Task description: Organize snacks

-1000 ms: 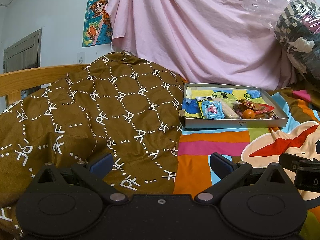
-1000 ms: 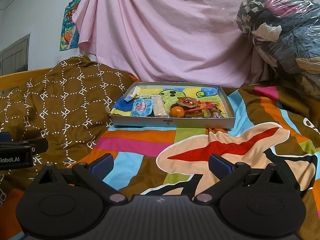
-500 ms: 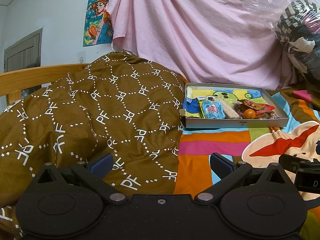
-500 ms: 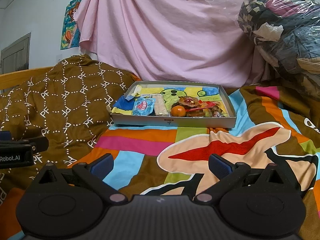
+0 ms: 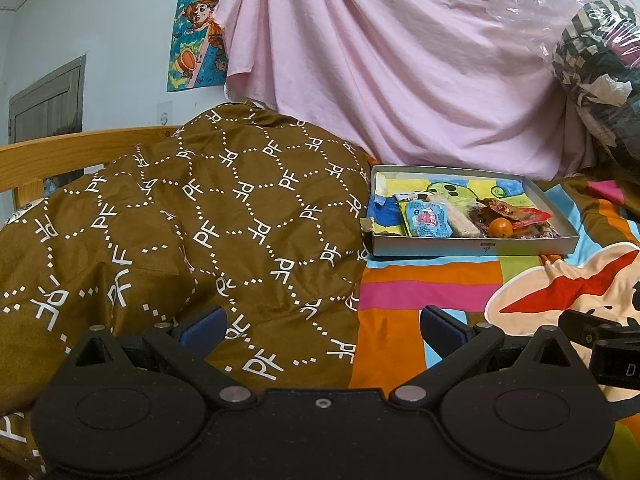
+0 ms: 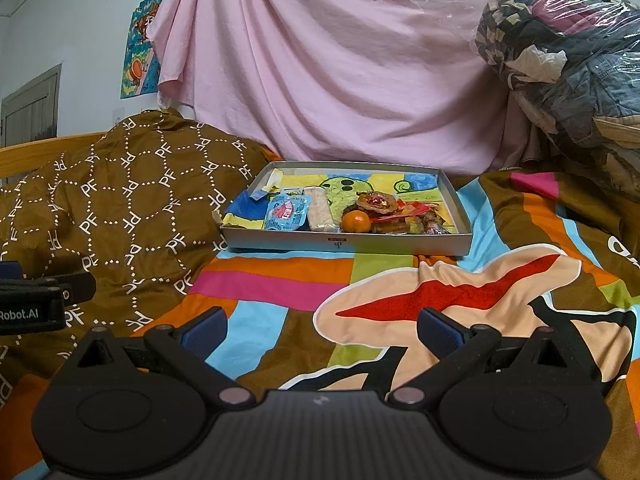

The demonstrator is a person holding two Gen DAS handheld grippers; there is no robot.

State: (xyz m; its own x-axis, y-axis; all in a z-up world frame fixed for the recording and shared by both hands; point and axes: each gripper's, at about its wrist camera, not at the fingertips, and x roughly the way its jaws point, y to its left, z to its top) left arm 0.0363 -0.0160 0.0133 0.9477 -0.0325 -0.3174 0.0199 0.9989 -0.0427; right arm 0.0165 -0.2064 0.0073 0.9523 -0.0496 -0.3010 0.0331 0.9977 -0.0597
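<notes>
A shallow grey tray (image 6: 400,245) (image 5: 440,249) lies on the bed ahead of both grippers. Inside it are a blue pouch (image 6: 287,213) (image 5: 426,220), a pale wrapped bar (image 6: 319,209) (image 5: 460,222), a small orange (image 6: 355,222) (image 5: 501,227) and several red and brown wrapped snacks (image 6: 400,216) (image 5: 520,216). My left gripper (image 5: 323,326) hovers open over the brown quilt, well short of the tray. Over the colourful sheet, my right gripper (image 6: 322,326) is also open with nothing between its fingers. The left gripper's side (image 6: 36,304) shows at the left edge of the right wrist view.
A bulky brown patterned quilt (image 5: 180,232) (image 6: 120,200) is heaped left of the tray. A pink sheet (image 6: 340,72) hangs behind it. Bagged clothes (image 6: 568,64) are piled at the right. A wooden bed rail (image 5: 60,152) runs along the left.
Both views have drifted slightly, with the tray sitting a little higher and nearer than before. The fingers stay open and nothing in the tray has moved.
</notes>
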